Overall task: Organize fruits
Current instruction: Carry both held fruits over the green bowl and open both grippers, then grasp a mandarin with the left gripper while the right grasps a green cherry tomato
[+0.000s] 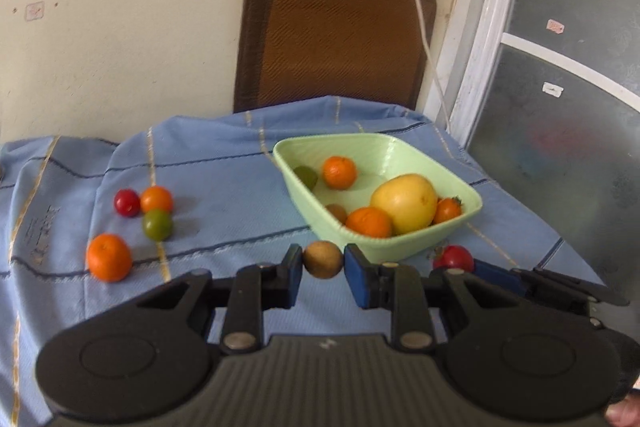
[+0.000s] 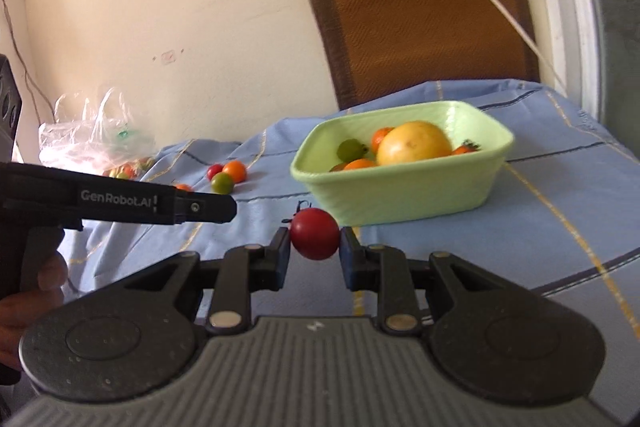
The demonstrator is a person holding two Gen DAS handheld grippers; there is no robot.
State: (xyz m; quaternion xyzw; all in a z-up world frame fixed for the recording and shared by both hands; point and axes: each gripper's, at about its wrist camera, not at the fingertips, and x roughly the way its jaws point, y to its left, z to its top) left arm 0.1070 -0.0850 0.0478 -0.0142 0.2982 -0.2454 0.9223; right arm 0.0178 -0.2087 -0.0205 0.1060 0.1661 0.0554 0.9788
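Note:
My left gripper (image 1: 323,261) is shut on a small brown round fruit (image 1: 322,259), held just in front of the pale green bowl (image 1: 404,243). My right gripper (image 2: 315,239) is shut on a red tomato (image 2: 315,233), near the bowl's front wall (image 2: 400,195). The bowl holds a large yellow fruit (image 1: 404,203), oranges (image 1: 339,171) and other small fruits. Loose on the blue cloth at the left lie a red tomato (image 1: 127,202), an orange one (image 1: 156,199), a green one (image 1: 157,224) and an orange (image 1: 109,257). The right gripper with its tomato (image 1: 454,258) also shows in the left wrist view.
A brown chair back (image 1: 332,27) stands behind the table against the wall. A white cable (image 1: 420,11) hangs down by it. A clear plastic bag with more fruit (image 2: 96,143) lies at the table's far left. A glass door (image 1: 560,67) is on the right.

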